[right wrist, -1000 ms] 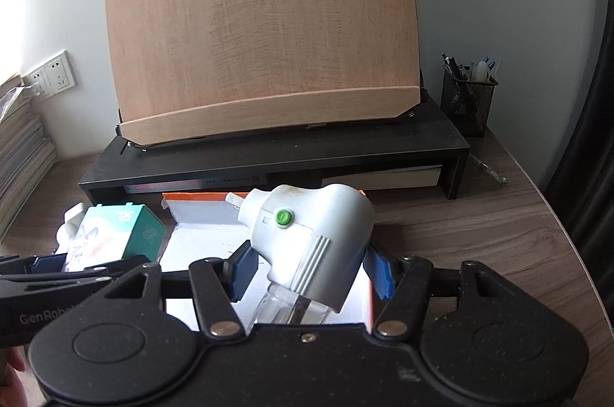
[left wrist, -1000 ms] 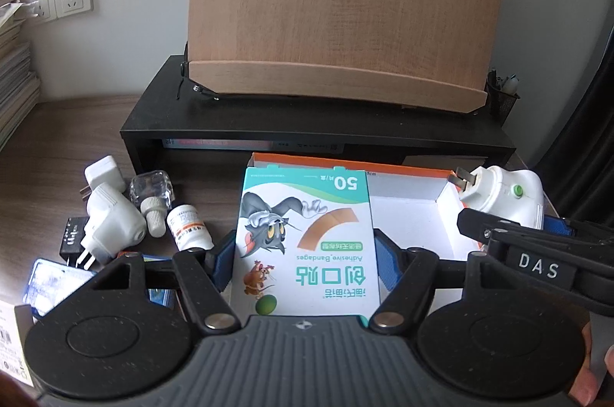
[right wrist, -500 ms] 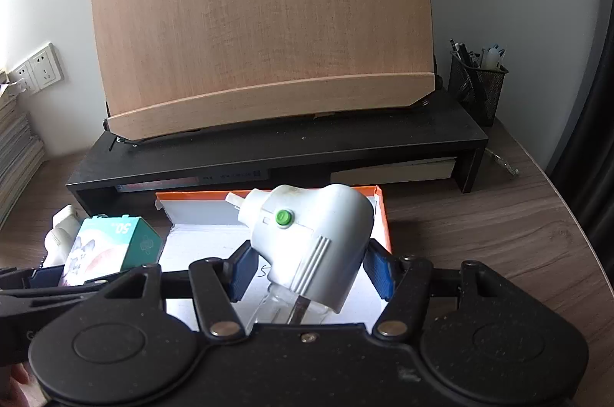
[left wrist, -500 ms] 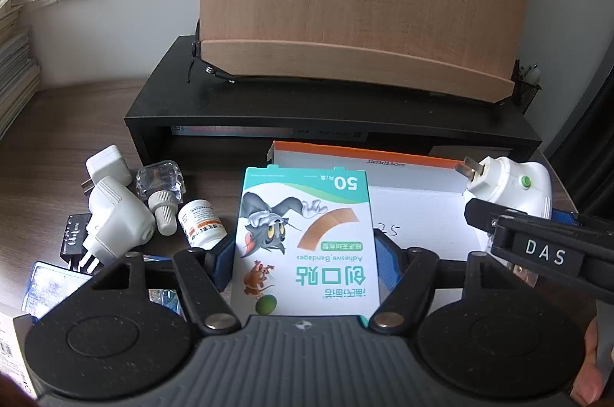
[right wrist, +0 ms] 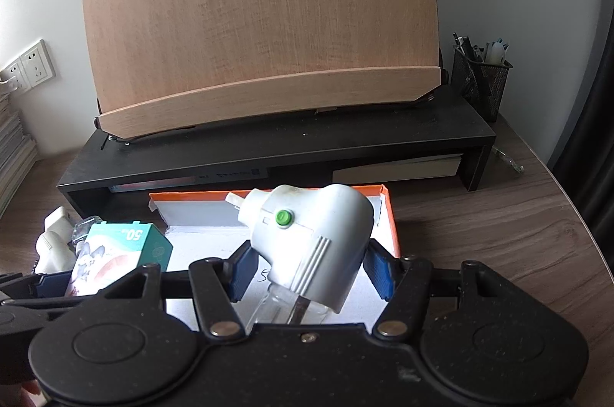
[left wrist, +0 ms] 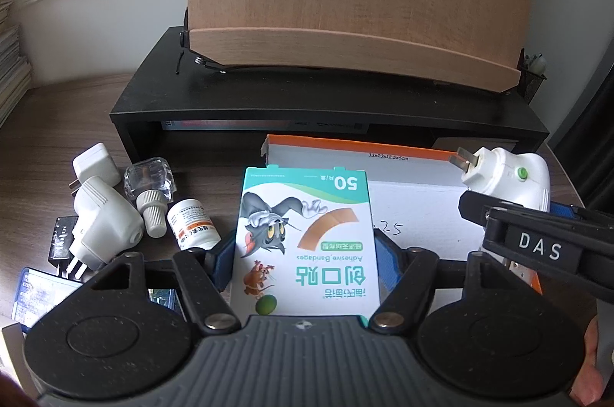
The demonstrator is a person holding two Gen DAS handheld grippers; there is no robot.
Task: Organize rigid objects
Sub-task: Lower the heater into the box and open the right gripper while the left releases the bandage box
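My left gripper (left wrist: 307, 263) is shut on a teal and white bandage box (left wrist: 307, 242) with a cartoon cat, held above the near left side of an open orange-edged white cardboard box (left wrist: 418, 215). My right gripper (right wrist: 310, 270) is shut on a white plug-in vaporizer (right wrist: 314, 238) with a green button and a clear bottle, held over the same box (right wrist: 389, 222). The vaporizer also shows in the left wrist view (left wrist: 506, 180), and the bandage box in the right wrist view (right wrist: 115, 249).
On the wooden desk left of the box lie a white plug adapter (left wrist: 105, 222), a white charger (left wrist: 96, 165), a clear refill bottle (left wrist: 151, 188), a small medicine bottle (left wrist: 193, 224) and a blue packet (left wrist: 34, 288). A black riser (right wrist: 276, 149) with a wooden board stands behind. A mesh pen holder (right wrist: 481, 80) stands at the right.
Both grippers have drawn back and risen a little with their loads; the cardboard box and riser sit farther ahead. The grips have not changed.
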